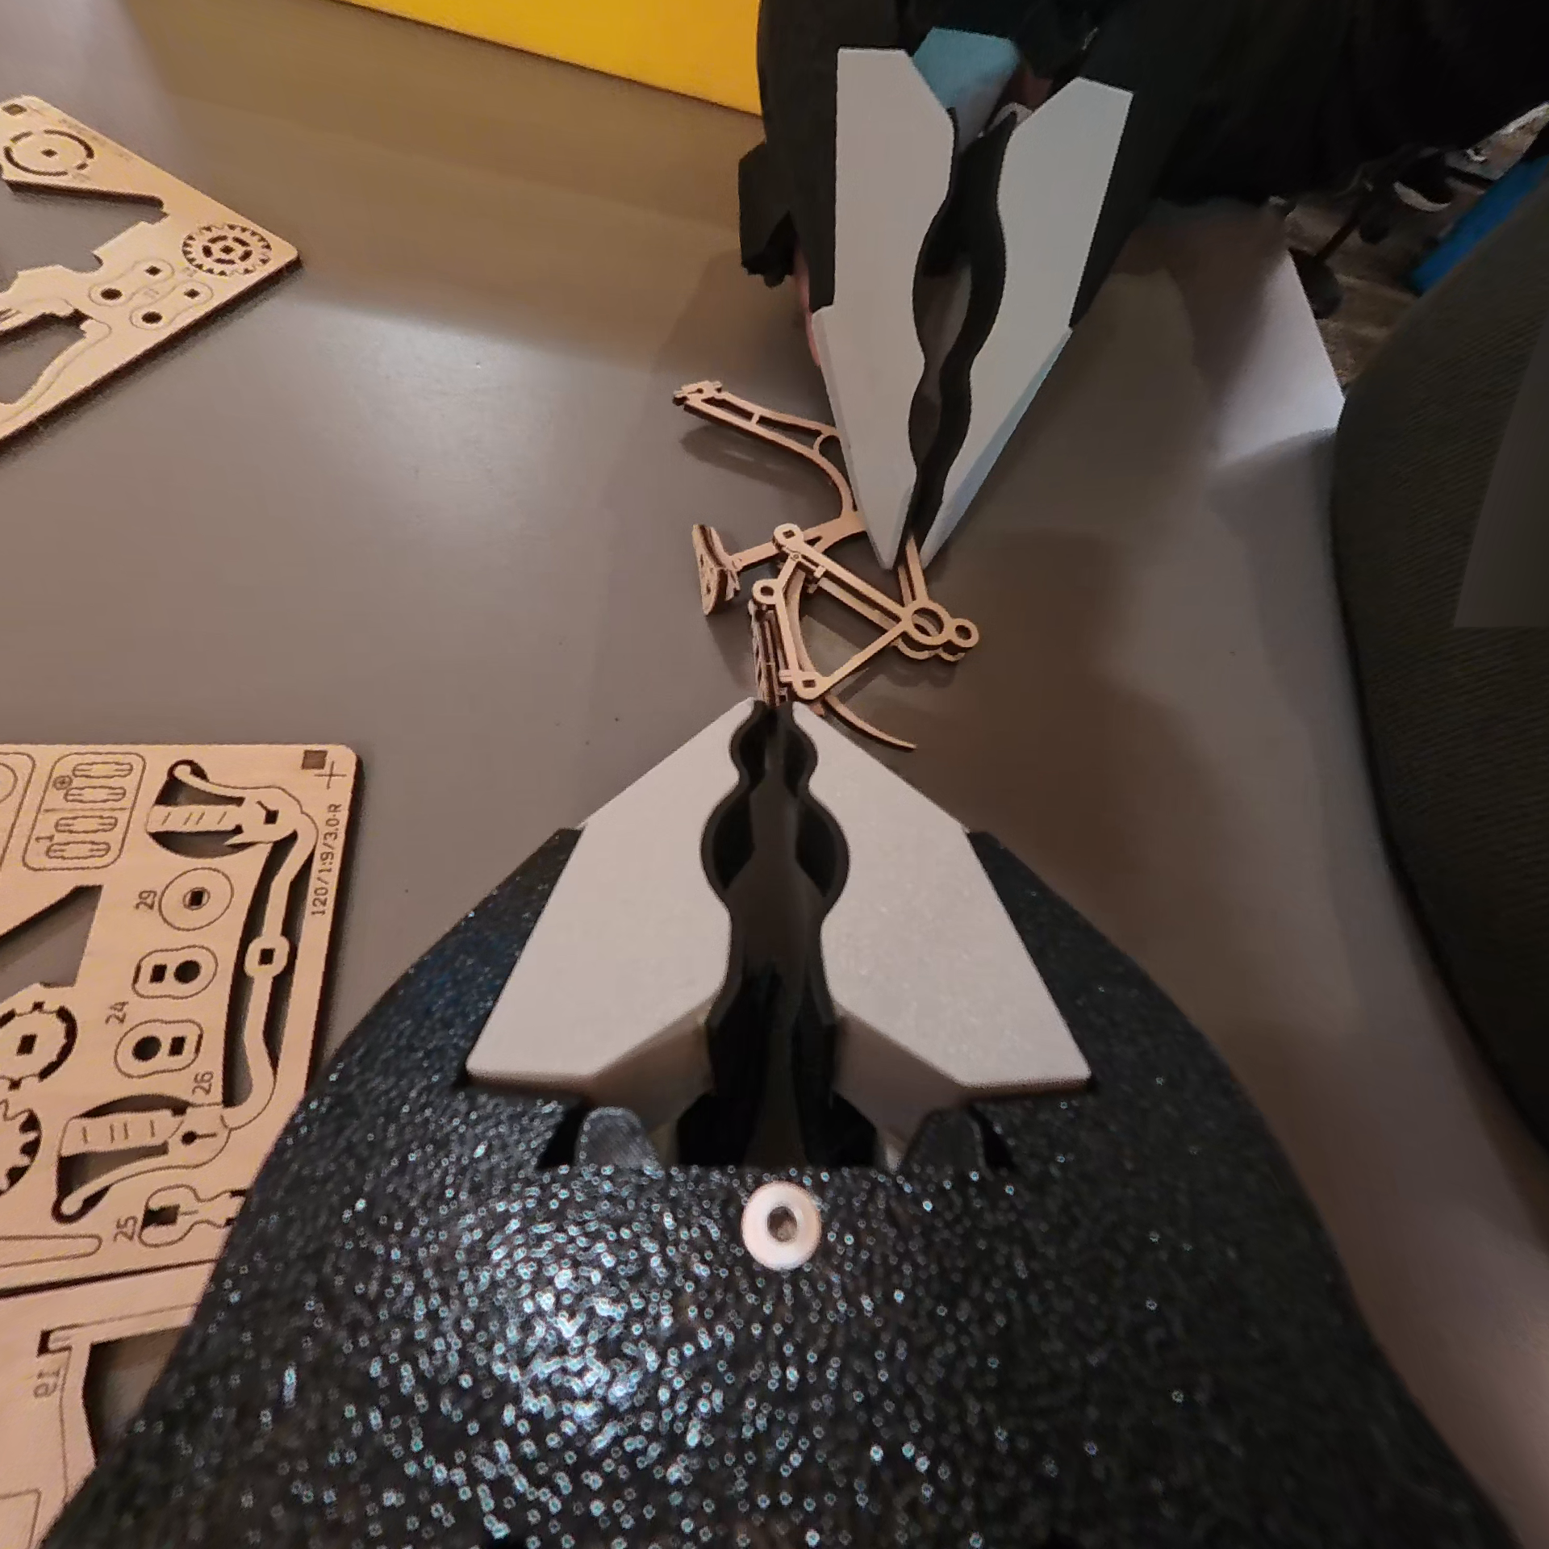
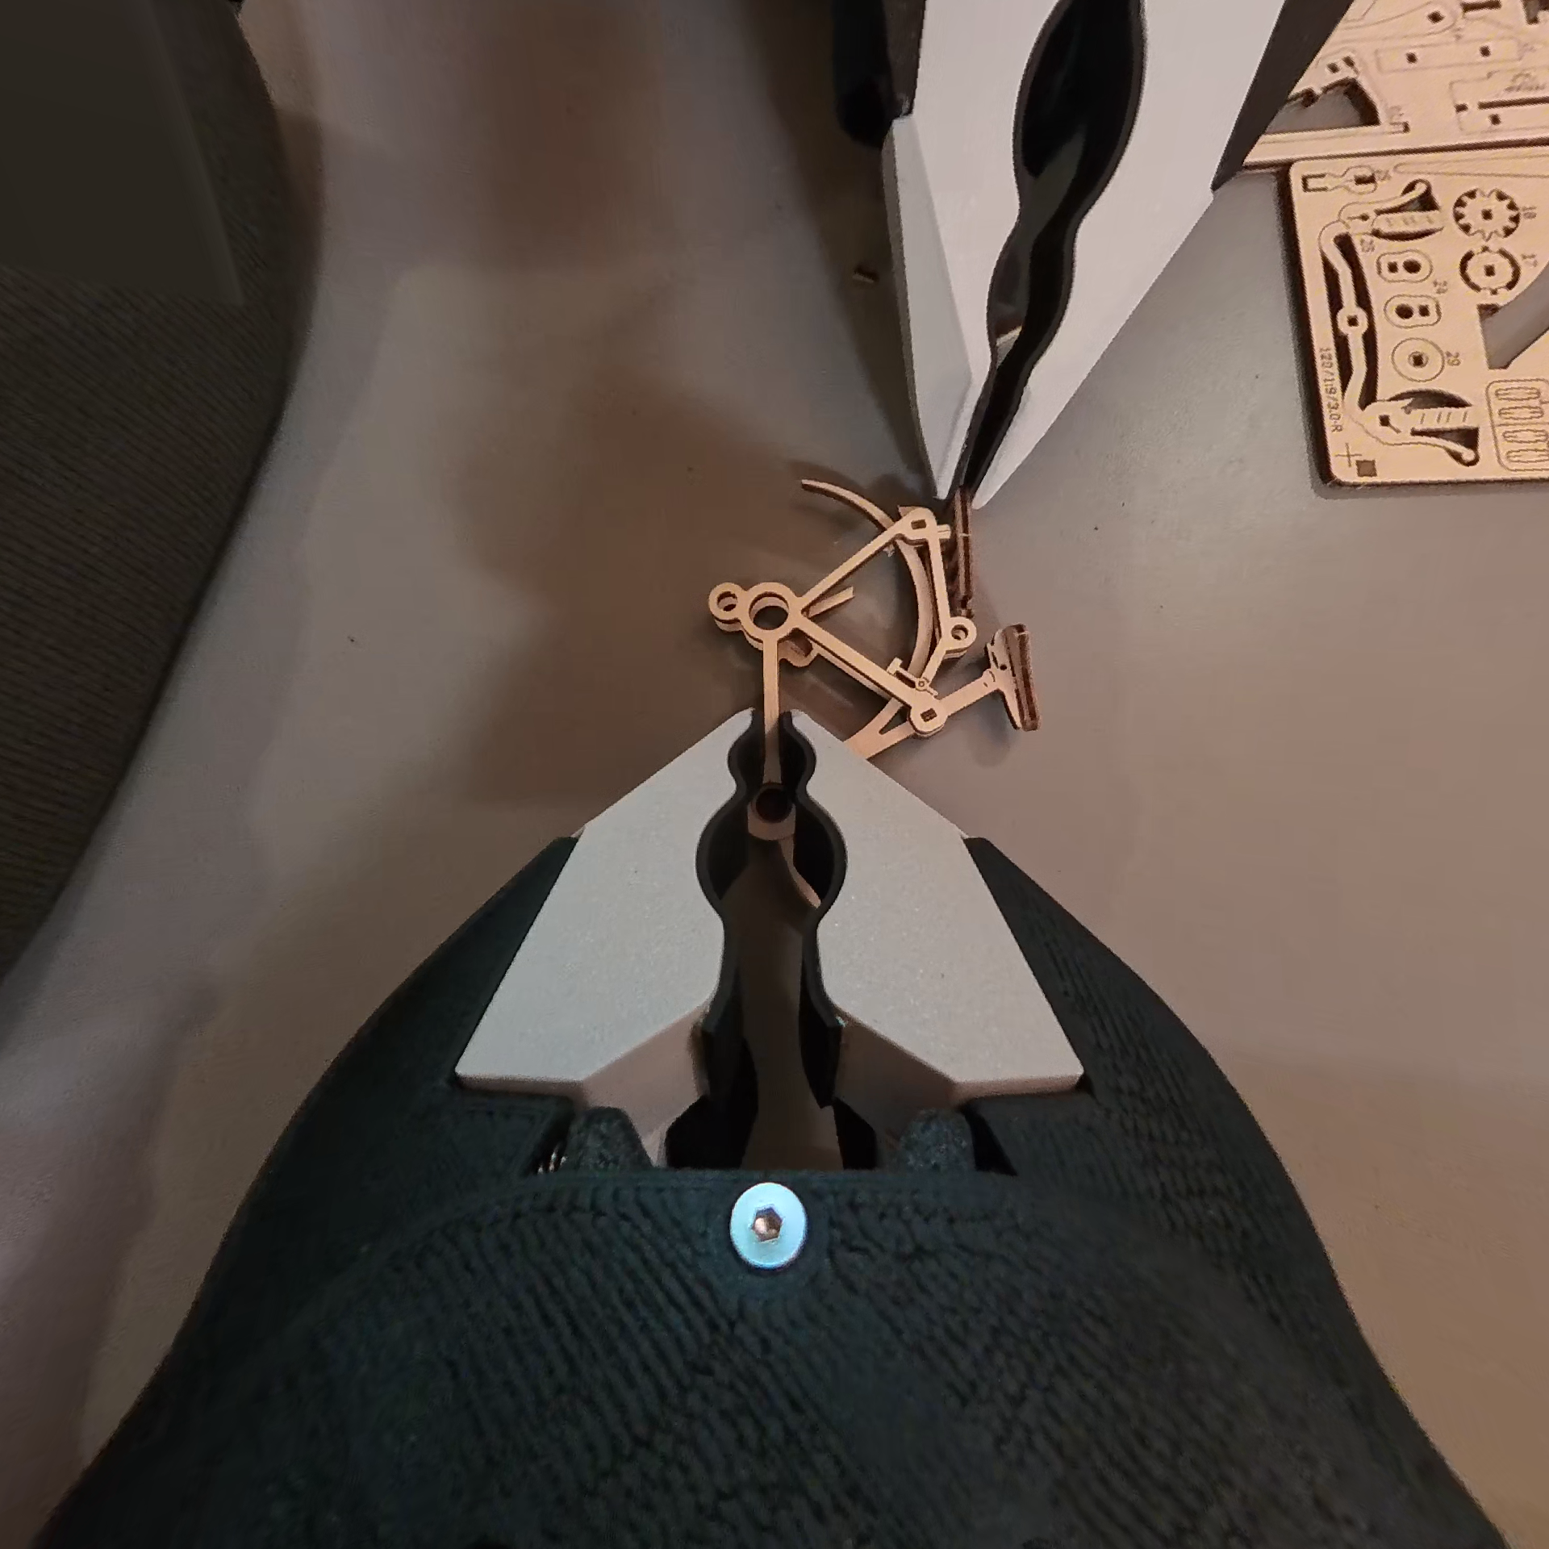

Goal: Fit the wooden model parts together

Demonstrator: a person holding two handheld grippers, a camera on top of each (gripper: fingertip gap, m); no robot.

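A partly built wooden model (image 1: 785,536) of thin struts, an arc and a ring lies on the grey table between both grippers. My left gripper (image 1: 775,711) is shut on a small layered wooden part (image 1: 766,658) at the model's near end. My right gripper (image 1: 909,545) comes in from the far right and is shut on a thin strut of the model. In the right wrist view the right gripper (image 2: 767,739) pinches that strut (image 2: 771,679), with a small ring of the model between its fingers. The left gripper (image 2: 964,490) grips the layered part (image 2: 960,545) at the model's (image 2: 926,738) far end.
Laser-cut wooden part sheets lie at the left (image 1: 168,964) and far left (image 1: 109,251); they also show at the upper right of the right wrist view (image 2: 1425,318). A dark mesh chair (image 1: 1442,629) stands past the table edge. A yellow object (image 1: 629,42) lies at the back. The grippers' ends are close to 6 cm from one another.
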